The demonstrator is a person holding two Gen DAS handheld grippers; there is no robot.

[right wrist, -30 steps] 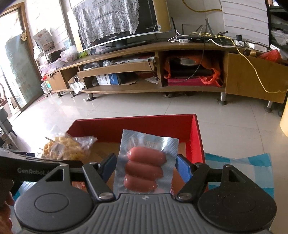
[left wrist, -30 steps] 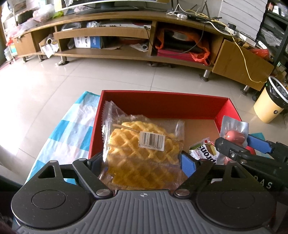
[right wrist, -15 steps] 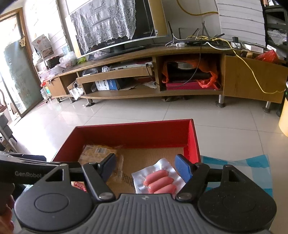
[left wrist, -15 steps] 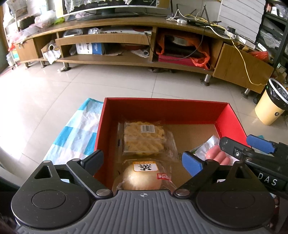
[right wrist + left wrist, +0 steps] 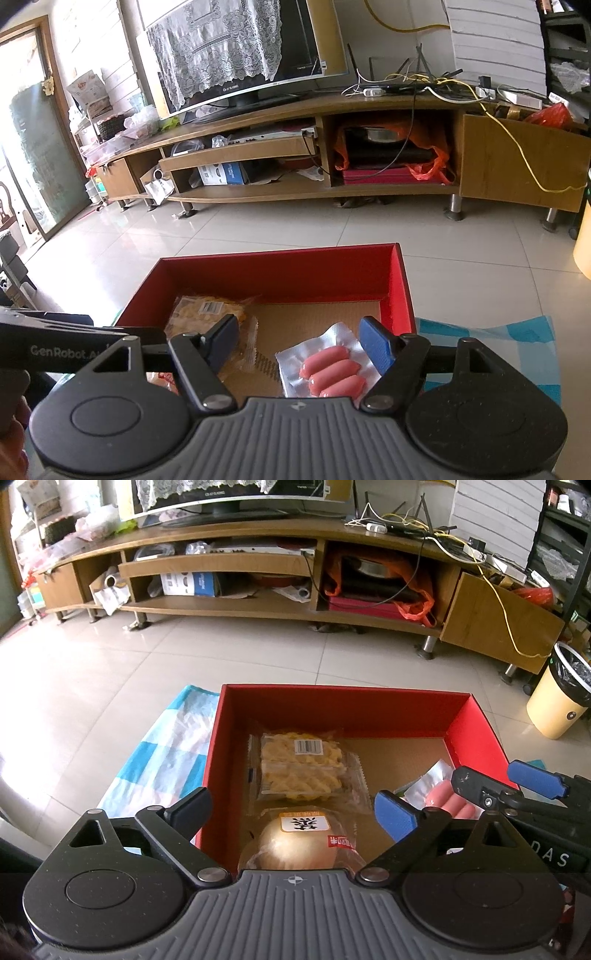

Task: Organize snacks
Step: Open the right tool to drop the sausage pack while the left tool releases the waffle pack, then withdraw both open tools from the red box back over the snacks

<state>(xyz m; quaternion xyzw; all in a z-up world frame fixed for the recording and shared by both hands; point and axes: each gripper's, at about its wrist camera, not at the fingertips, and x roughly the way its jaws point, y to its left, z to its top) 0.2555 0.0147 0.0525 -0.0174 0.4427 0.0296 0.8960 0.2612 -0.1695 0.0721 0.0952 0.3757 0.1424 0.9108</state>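
While both grippers hover: left gripper (image 5: 291,812) spread, empty; right gripper (image 5: 299,343) spread, empty.
Risk: lowering fingers could snag the silver vacuum-sealed sausage pack (image 5: 328,369) lying in the red cardboard box (image 5: 280,273).

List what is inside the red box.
Red box: waffle pack, round bun, sausage pack. Another wrapper peeks out beside the sausages; the near corners are hidden by grippers.
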